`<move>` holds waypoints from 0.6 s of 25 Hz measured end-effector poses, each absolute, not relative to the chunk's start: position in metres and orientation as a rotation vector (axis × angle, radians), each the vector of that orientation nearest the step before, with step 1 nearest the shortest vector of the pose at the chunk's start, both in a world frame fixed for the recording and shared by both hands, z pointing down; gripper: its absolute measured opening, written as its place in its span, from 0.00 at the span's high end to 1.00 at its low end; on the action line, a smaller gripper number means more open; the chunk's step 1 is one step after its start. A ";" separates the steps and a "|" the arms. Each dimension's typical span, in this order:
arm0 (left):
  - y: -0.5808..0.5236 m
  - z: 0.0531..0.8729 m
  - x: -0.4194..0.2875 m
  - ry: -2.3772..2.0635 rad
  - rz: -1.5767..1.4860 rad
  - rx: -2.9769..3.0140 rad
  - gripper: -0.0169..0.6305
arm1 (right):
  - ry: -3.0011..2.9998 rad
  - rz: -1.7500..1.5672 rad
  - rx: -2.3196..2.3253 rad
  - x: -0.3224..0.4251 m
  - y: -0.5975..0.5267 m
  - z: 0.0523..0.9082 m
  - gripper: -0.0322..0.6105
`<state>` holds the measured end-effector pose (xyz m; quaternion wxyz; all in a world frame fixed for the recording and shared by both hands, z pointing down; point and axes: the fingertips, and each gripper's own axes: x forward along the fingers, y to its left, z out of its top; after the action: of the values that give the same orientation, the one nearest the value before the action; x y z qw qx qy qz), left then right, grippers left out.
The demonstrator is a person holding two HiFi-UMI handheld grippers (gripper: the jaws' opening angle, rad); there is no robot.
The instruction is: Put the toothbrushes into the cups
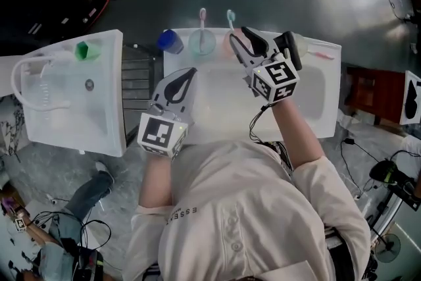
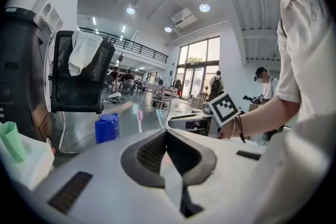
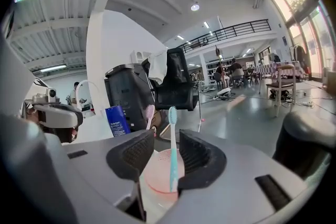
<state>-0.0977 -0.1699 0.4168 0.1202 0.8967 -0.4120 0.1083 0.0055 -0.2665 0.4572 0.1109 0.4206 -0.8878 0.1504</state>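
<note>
Head view: the left forearm reaches over the sink's (image 1: 314,99) near edge, its left hand-held gripper (image 1: 189,73) pressed together and empty above the basin. The right arm stretches on to the sink's back rim. There the right hand-held gripper (image 3: 165,138) stands spread around the teal toothbrush (image 3: 172,149), upright in the pink cup (image 3: 157,176). The pink toothbrush (image 1: 202,15) stands in the pale cup (image 1: 202,44) alongside.
</note>
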 end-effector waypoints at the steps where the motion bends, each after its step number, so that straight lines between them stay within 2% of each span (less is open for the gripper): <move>1: -0.170 0.417 -0.097 -1.195 0.313 2.626 0.97 | -2.604 0.438 1.244 0.006 -0.265 0.456 0.73; 15: -0.137 0.396 -0.084 -0.956 0.261 2.787 0.97 | -2.485 0.308 1.505 0.034 -0.215 0.406 0.73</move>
<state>-0.0835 -0.1373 0.3960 0.0917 0.9382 -0.3219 0.0880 0.0336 -0.2152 0.4061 0.1097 0.5121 -0.8454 0.1049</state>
